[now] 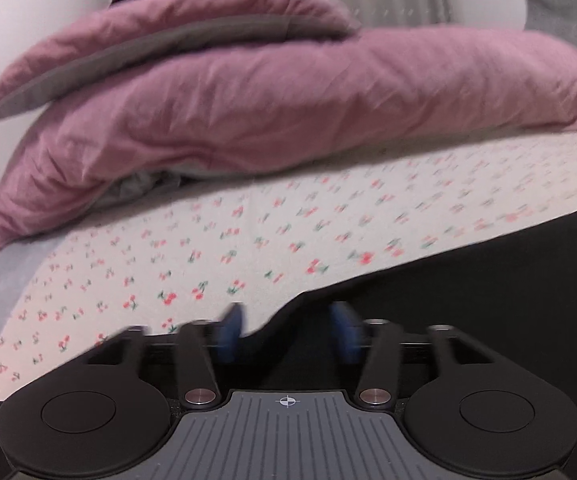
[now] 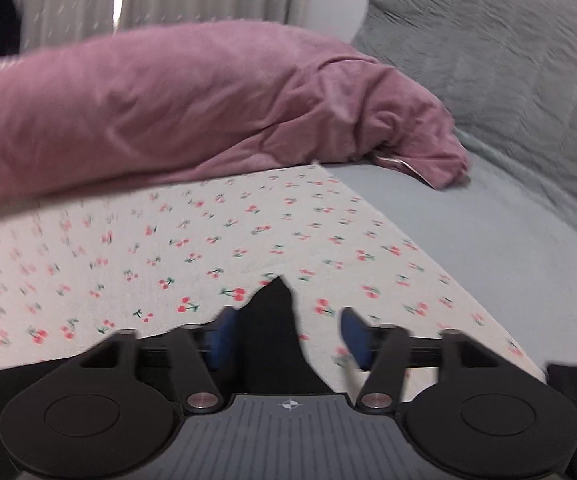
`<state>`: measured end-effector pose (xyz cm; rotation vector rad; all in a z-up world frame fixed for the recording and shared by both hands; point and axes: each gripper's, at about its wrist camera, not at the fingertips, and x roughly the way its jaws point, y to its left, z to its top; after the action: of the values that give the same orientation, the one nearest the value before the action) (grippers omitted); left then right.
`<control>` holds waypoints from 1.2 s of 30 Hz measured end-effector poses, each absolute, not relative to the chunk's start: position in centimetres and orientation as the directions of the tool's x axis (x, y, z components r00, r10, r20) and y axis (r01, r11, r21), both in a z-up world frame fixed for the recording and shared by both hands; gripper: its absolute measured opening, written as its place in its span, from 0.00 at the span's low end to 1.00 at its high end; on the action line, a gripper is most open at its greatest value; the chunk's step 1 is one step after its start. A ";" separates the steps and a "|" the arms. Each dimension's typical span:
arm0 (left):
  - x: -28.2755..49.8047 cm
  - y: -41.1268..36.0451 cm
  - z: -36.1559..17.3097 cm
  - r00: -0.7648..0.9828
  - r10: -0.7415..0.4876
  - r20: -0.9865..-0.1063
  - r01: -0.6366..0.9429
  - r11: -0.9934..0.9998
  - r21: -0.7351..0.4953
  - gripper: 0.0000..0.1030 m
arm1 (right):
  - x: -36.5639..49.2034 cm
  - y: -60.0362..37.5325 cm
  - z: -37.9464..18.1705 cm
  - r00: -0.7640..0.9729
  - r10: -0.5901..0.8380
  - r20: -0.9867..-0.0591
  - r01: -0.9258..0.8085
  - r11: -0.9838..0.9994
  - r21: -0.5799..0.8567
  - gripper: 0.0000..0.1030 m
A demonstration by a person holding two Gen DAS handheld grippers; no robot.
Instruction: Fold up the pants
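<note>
Cherry-print bedding spreads ahead of both tools, a pink duvet heaped beyond it. Black pants lie at the near edge: their hem runs from under the left gripper off to its right, and a peak of cloth pokes between the right gripper fingers. Both grippers stand open, pinching nothing.

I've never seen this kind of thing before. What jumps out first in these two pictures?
The big pink duvet, heaped across the far side of the bed, dominates both views. In front of it lies a white cherry-print cloth, with black pants spread over its near edge. At the bottom, the left gripper and right gripper stand open over the pants' edge.
</note>
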<state>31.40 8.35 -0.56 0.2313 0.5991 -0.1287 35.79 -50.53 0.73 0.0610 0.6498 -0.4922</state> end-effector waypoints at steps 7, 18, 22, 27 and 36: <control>25.3 4.3 2.0 0.779 -0.260 -0.570 0.375 0.922 0.092 0.73 | 28.9 -54.2 1.2 0.564 -0.336 -0.754 0.504 0.863 -0.007 0.61; 20.6 -1.4 -2.0 0.671 -0.332 -0.663 0.522 0.846 0.105 0.76 | 24.9 -52.0 -0.6 0.525 -0.488 -0.697 0.519 0.833 -0.192 0.07; 21.2 -0.7 -1.7 0.653 -0.338 -0.678 0.497 0.866 0.046 0.79 | 25.1 -52.1 -1.2 0.467 -0.545 -0.696 0.566 0.789 -0.239 0.28; 21.4 -1.8 0.2 0.681 -0.361 -0.637 0.485 0.874 0.022 0.79 | 23.8 -48.2 1.6 0.587 -0.461 -0.666 0.478 0.861 -0.175 0.51; 22.8 -5.6 -1.1 0.655 -0.413 -0.633 0.502 0.864 -0.044 0.82 | 25.0 -31.1 0.5 0.682 -0.027 -0.731 0.009 1.000 -0.029 0.71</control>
<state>22.79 -5.61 -1.14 0.1393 0.6811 -0.5205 24.96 -31.06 0.46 -0.0237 0.8198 -0.0201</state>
